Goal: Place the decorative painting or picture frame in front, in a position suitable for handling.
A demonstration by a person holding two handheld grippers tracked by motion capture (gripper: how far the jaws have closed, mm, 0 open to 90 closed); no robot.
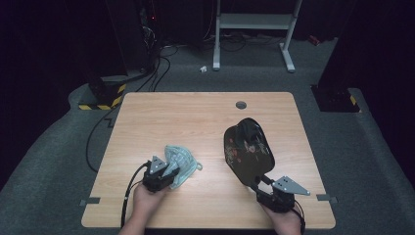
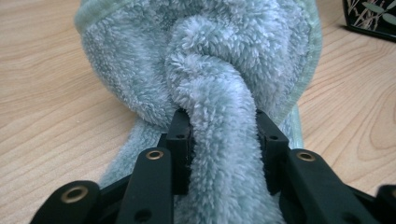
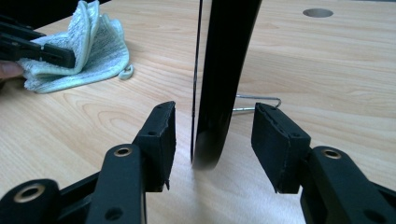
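Left tongs [image 1: 172, 172]: near the bench's near-left corner, clamped on a rolled fold of the pale green towel [image 1: 182, 161]; the left gripper view shows both pads [image 2: 180, 135] pressing into the pile.
Towel: bunched on the bench left of centre, toward the near edge; the right gripper view shows its folded layers [image 3: 88, 51] and a small corner loop.
Right tongs [image 1: 258, 185]: near the bench's near-right corner, apart, either side of the dark object's lower edge without touching it.
Dark flower-patterned object [image 1: 247, 152]: right of centre, standing on edge; edge-on and thin in the right gripper view [image 3: 224, 70], a wire stand behind it.
Bench [image 1: 195, 112]: a cable hole [image 1: 241, 104] near the far edge.
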